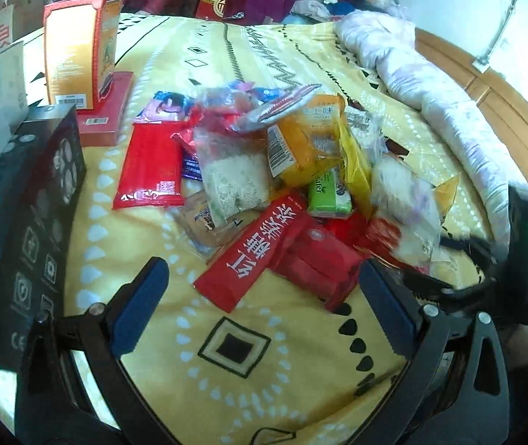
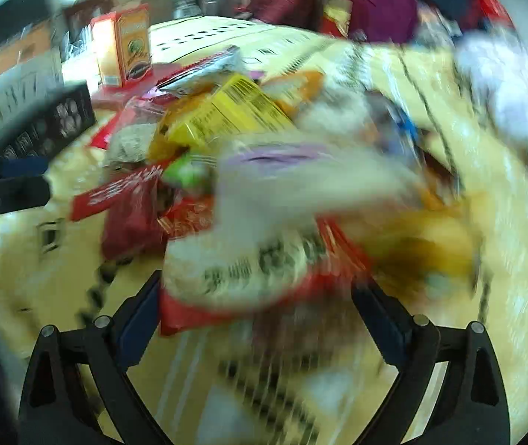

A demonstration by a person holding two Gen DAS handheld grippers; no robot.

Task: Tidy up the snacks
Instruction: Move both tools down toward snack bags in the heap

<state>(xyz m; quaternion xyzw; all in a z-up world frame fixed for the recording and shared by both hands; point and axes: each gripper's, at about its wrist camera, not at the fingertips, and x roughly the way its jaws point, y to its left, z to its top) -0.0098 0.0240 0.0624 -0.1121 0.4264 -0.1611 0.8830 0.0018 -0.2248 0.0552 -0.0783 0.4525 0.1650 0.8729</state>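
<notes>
My left tool (image 1: 264, 296) hangs spread and empty over the yellow bedspread (image 1: 249, 382), just short of the snack pile (image 1: 275, 170) mid-bed. My right tool (image 2: 256, 307) is spread wide; a blurred white packet (image 2: 249, 267) sits between its fingers, grip unclear.

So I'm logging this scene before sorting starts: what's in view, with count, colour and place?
snack pile: many packets, mostly red, yellow, clear; mid-bed
long red packet: one, red; pile's near edge
green packet: one, green; inside pile
orange box: one, upright; far left, on a flat red box
black box: one; left edge
bedspread: one, yellow patterned
quilt: one, pale; right
left claw: open, empty
right claw: open wide; blurred
</notes>
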